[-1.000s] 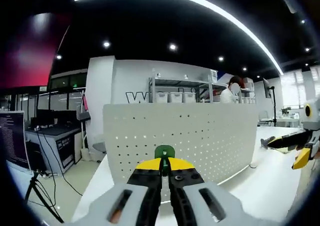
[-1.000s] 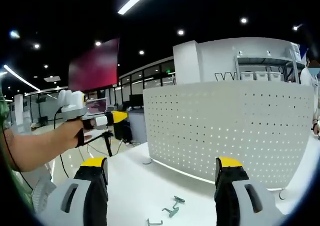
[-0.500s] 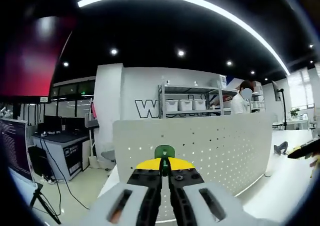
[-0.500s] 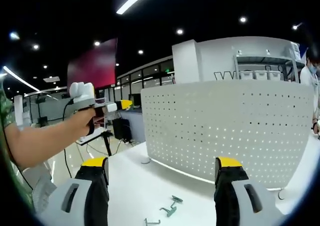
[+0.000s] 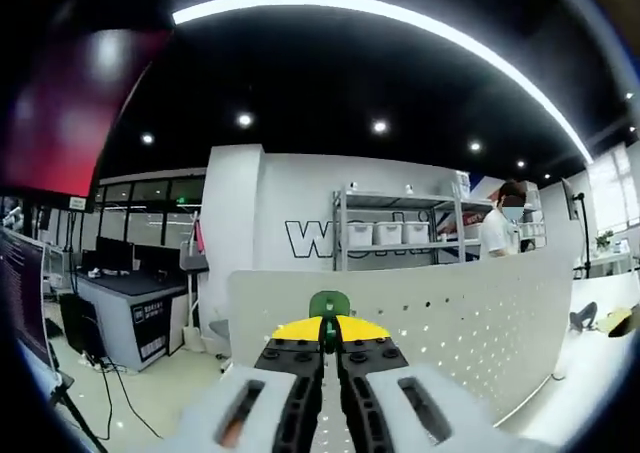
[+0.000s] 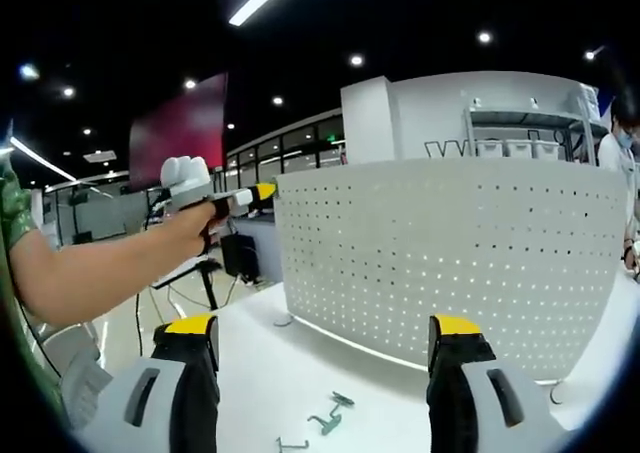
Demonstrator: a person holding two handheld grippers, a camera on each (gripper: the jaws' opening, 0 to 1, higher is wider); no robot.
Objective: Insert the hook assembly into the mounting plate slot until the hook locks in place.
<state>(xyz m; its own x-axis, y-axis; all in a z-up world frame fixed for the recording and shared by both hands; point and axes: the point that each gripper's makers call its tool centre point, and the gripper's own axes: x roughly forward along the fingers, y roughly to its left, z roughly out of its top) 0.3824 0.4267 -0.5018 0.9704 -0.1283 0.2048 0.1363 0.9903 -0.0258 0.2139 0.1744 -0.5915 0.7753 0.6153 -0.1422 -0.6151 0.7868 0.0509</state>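
Observation:
In the left gripper view my left gripper [image 5: 328, 335] is shut on a green hook piece [image 5: 328, 305] that sticks up between its yellow tips. Just beyond it stands the white perforated mounting plate [image 5: 440, 318], whose top edge is level with the hook. In the right gripper view my right gripper [image 6: 322, 341] is open, jaws wide apart, with nothing between them. It faces the same plate [image 6: 460, 258]. A hand holds the left gripper [image 6: 222, 197] up near the plate's upper left corner. Two small metal hooks [image 6: 326, 419] lie on the white table below.
The white table [image 6: 270, 363] carries the plate, which rests on small feet. Off to the left are desks with monitors [image 5: 125, 273] and a tripod. A shelf rack with bins [image 5: 385, 233] and a standing person [image 5: 500, 228] are behind the plate.
The left gripper has risen and moved toward the plate's upper left corner, still shut on the green hook. The right gripper has barely moved and stays open.

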